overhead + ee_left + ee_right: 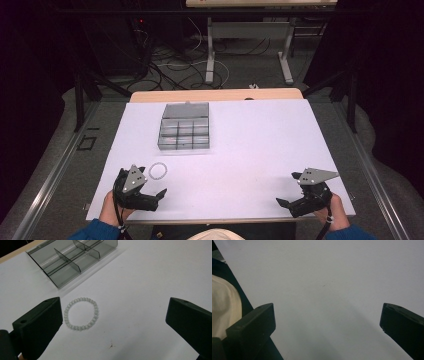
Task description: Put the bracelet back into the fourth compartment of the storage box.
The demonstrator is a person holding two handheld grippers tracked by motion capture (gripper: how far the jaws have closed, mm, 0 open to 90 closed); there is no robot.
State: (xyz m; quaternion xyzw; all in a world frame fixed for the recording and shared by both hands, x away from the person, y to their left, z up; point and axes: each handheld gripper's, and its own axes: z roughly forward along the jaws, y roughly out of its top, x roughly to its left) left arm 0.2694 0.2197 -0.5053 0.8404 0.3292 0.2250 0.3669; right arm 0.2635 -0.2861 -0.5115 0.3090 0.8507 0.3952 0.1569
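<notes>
A pale beaded bracelet lies flat on the white table cover, near the front left. My left gripper rests just in front of it, open and empty. In the left gripper view, the bracelet sits close to the left jaw, ahead of the left gripper. A smoky grey divided box stands behind it with its lid up, and its compartments look empty. At the front right, my right gripper is open over bare cover, and the right gripper holds nothing.
The table's wooden back edge shows behind the cover. Beyond it are cables and the legs of another table on the floor. A cream rounded shape and the table's near edge sit at the left of the right gripper view.
</notes>
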